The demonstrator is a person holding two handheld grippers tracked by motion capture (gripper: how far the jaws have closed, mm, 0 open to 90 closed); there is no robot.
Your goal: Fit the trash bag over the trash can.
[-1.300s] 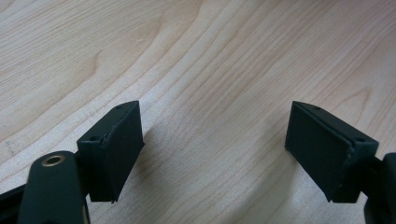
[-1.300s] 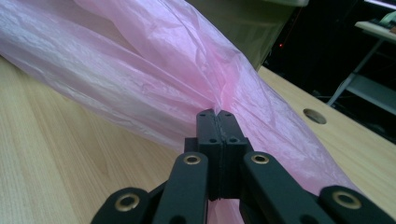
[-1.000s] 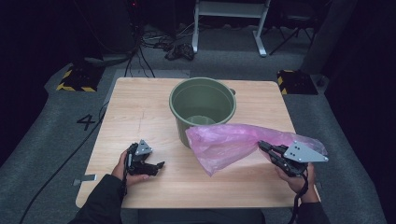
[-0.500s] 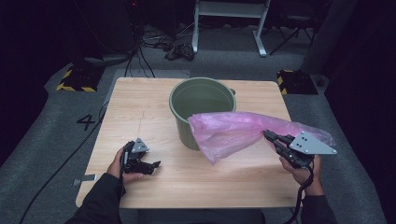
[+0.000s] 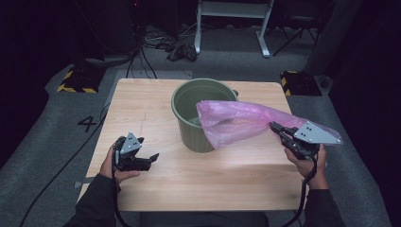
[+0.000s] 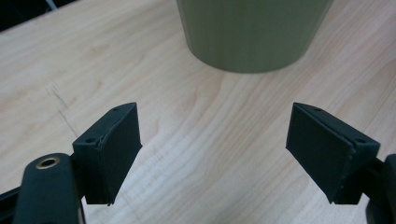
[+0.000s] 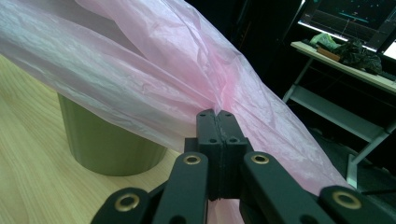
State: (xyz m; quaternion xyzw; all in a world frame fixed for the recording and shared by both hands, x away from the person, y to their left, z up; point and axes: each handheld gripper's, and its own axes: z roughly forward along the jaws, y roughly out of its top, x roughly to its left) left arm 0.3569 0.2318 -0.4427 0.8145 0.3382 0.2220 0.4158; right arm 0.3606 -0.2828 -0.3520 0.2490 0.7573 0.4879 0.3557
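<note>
Near the right edge of the bench, my right claw is clamped tight on a gathered fold of the pink plastic bag; in the right gripper view the two jaws meet with the film pinched between them. From that pinch the bag stretches off the bench surface toward the green bucket, which stands at the middle of the bench nearer the far edge. The bag's loose mouth end hangs over the bucket's right rim and down its outer wall, not spread around the rim. My left claw hovers near the front-left corner with its jaws wide apart and nothing between them, aimed at the bucket's base.

I judge the job as lining the bucket, and it is at an early stage: the bag is picked up and brought to the bucket, nothing more. Left to do: open the mouth, push the body of the bag inside, and fold the edge over the rim all round.
</note>
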